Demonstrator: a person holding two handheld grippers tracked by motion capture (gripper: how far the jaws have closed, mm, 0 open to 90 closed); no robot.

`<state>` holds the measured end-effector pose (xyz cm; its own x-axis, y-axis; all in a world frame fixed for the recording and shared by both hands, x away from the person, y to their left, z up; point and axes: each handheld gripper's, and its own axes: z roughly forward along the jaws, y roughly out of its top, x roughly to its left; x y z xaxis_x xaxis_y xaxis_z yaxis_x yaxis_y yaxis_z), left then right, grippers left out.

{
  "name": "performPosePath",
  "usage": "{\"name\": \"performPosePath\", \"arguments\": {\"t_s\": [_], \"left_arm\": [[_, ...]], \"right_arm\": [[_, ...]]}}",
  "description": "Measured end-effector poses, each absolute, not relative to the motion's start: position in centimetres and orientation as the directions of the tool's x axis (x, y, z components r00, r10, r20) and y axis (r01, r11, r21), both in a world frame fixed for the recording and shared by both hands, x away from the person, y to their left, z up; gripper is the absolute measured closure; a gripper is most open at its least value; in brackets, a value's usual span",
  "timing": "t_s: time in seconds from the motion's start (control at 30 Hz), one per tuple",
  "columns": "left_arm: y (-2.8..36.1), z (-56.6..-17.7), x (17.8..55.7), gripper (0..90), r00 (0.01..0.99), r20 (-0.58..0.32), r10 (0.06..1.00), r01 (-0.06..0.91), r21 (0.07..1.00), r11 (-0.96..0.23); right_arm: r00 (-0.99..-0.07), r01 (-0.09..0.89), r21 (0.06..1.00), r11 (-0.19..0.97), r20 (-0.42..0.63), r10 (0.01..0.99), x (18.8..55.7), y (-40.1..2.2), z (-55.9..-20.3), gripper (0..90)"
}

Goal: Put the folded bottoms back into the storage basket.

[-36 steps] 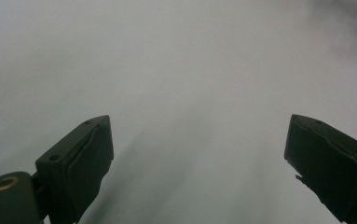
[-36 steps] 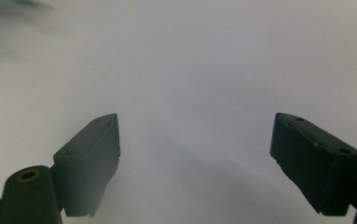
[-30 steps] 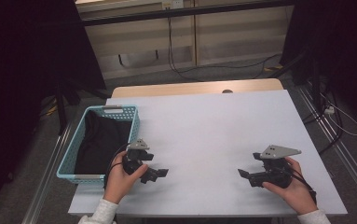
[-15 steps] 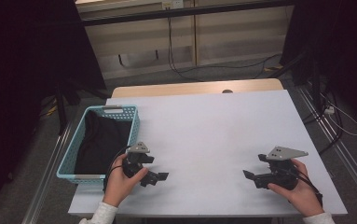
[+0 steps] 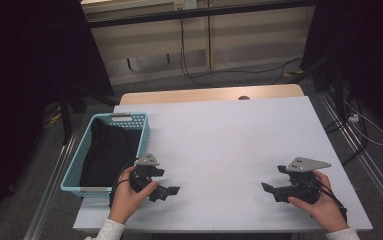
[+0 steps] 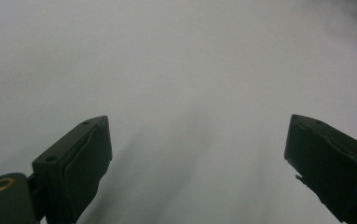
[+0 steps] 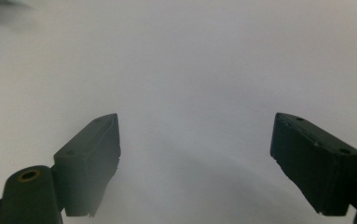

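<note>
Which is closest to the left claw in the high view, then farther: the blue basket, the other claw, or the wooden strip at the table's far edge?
1. Blue basket, just beside the left claw.
2. Right claw, across the table.
3. Wooden strip, far edge.

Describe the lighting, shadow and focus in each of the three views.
High view: the white table is evenly lit, the surroundings fall into deep darkness, and the basket holds a black cloth without visible detail. Left gripper view: hazy grey tabletop, soft streaky shadows between the spread jaws. Right gripper view: the same washed-out surface, faint curved shadow low down, jaws dark but fairly sharp.
</note>
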<state>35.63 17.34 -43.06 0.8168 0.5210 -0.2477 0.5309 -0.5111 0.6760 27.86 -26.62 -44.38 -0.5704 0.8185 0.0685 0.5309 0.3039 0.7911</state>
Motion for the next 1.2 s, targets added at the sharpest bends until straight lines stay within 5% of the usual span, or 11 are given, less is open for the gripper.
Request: {"name": "performPosePath", "arguments": {"t_s": [1.2], "left_arm": [[17.7,-43.3,35.3,7.4,0.816,-0.257,0.518,0.535,0.676,-0.507]], "right_arm": [[-0.557,0.539,0.784,0.307,0.059,0.828,27.2,-27.7,-44.7,14.8]]}}
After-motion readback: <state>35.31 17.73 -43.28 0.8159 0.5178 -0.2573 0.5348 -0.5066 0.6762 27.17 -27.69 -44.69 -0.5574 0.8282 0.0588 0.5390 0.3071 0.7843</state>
